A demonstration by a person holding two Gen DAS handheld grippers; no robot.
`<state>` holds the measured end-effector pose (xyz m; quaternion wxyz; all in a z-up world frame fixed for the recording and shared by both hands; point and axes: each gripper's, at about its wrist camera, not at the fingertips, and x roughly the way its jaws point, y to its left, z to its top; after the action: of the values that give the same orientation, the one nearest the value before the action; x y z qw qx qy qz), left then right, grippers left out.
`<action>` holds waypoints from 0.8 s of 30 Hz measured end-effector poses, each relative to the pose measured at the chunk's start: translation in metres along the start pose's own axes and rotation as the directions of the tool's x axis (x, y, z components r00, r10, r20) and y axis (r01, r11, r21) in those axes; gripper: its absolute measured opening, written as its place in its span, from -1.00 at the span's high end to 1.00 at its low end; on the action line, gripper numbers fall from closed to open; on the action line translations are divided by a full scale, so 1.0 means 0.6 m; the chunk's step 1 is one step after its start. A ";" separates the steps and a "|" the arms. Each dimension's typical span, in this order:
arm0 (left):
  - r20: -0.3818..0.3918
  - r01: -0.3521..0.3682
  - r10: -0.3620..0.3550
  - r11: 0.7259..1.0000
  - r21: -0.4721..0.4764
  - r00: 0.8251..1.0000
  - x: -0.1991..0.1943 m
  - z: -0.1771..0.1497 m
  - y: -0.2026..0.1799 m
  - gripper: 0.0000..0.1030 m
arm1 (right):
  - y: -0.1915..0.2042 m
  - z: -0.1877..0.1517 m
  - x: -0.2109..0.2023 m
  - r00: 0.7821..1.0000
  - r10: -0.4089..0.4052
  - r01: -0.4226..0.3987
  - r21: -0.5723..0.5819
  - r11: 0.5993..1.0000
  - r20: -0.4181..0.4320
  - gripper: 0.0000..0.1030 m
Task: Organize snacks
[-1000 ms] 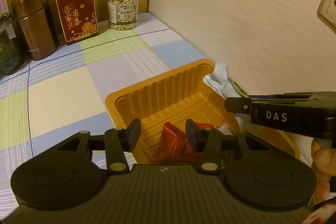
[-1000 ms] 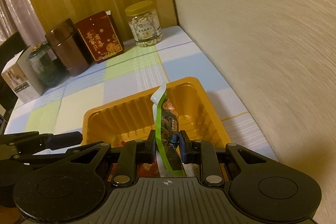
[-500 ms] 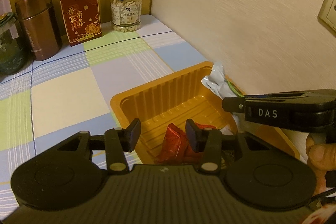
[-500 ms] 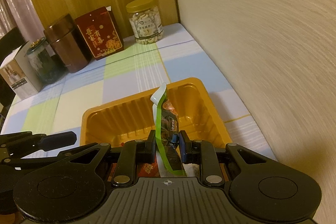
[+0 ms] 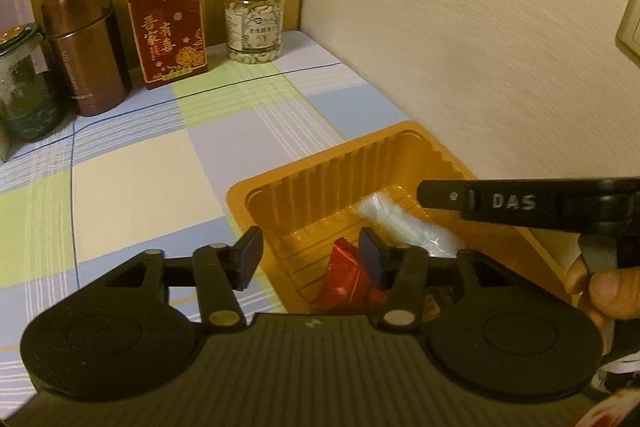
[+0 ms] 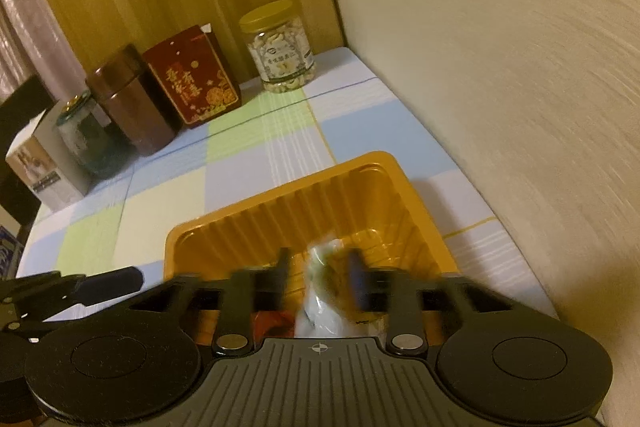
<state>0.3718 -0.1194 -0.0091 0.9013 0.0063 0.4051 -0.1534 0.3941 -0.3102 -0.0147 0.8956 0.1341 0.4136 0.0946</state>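
Note:
An orange plastic tray [image 5: 320,167] [image 6: 280,203] sits on the checked tablecloth by the wall. A red snack packet [image 5: 346,281] lies in its near end. A green-and-white snack packet [image 6: 320,291] [image 5: 404,223], blurred, is dropping into the tray between the fingers of my right gripper [image 6: 320,275], whose jaws are opening and no longer press on it. My left gripper [image 5: 310,259] hovers over the tray's near-left rim, its jaws opening with nothing gripped between them. The right gripper's finger [image 5: 520,205] reaches in from the right in the left wrist view.
Along the back stand a nut jar with a yellow lid [image 5: 255,21], a red box with gold characters [image 5: 170,31], a brown canister [image 5: 82,45], a dark glass jar [image 5: 22,83] and a white box [image 6: 40,163]. The wall [image 5: 480,47] runs close along the tray's right side.
The right gripper's jaws have parted and let go of the green-and-white packet, which has tipped down into the tray. The left gripper's jaws have widened slightly.

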 end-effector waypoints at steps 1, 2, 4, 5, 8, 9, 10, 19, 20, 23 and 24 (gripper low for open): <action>-0.001 -0.001 0.001 1.000 -0.003 1.000 0.000 0.000 0.002 0.03 | -0.003 -0.001 -0.003 1.000 0.003 -0.003 0.010 1.000 0.008 -0.25; -0.001 -0.003 0.003 1.000 -0.006 1.000 -0.001 -0.001 0.004 0.02 | -0.005 -0.001 -0.007 1.000 0.004 -0.004 0.015 1.000 0.012 -0.26; -0.002 -0.005 0.005 1.000 -0.009 1.000 -0.003 -0.001 0.006 -0.03 | -0.007 -0.001 -0.011 1.000 -0.009 0.009 0.012 1.000 0.009 -0.26; -0.001 -0.004 0.004 1.000 -0.011 1.000 -0.005 -0.001 0.006 -0.07 | -0.008 -0.001 -0.013 1.000 -0.015 0.015 0.011 1.000 0.008 -0.26; 0.003 -0.007 0.007 1.000 -0.012 1.000 -0.010 -0.001 0.004 -0.20 | -0.011 -0.003 -0.019 1.000 -0.025 0.026 0.008 1.000 -0.004 -0.26; 0.004 -0.007 0.007 1.000 -0.011 1.000 -0.013 0.000 0.003 -0.22 | -0.010 -0.006 -0.022 1.000 -0.027 0.027 0.003 1.000 -0.007 -0.26; 0.006 -0.008 0.008 1.000 -0.012 1.000 -0.016 -0.001 0.003 -0.28 | -0.010 -0.008 -0.025 1.000 -0.029 0.029 -0.003 1.000 -0.007 -0.26; 0.029 -0.028 0.028 1.000 -0.014 0.999 -0.059 -0.007 -0.004 -0.67 | -0.010 -0.022 -0.077 0.999 -0.034 0.034 -0.009 0.999 0.010 -0.29; 0.031 -0.029 0.029 0.999 -0.018 0.999 -0.065 -0.009 -0.004 -0.73 | -0.009 -0.024 -0.085 0.999 -0.034 0.034 -0.011 0.999 0.011 -0.30; 0.036 -0.036 0.037 0.999 -0.021 0.999 -0.089 -0.016 -0.007 -0.83 | -0.005 -0.028 -0.108 0.999 -0.033 0.033 -0.016 0.999 0.015 -0.33; 0.036 -0.040 0.041 0.999 -0.025 0.998 -0.096 -0.019 -0.007 -0.84 | -0.003 -0.031 -0.117 0.999 -0.032 0.033 -0.018 0.999 0.016 -0.34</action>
<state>0.3263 -0.1064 0.0263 0.9116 0.0007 0.3900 -0.1301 0.3350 -0.3286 0.0234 0.9014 0.1199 0.4078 0.0828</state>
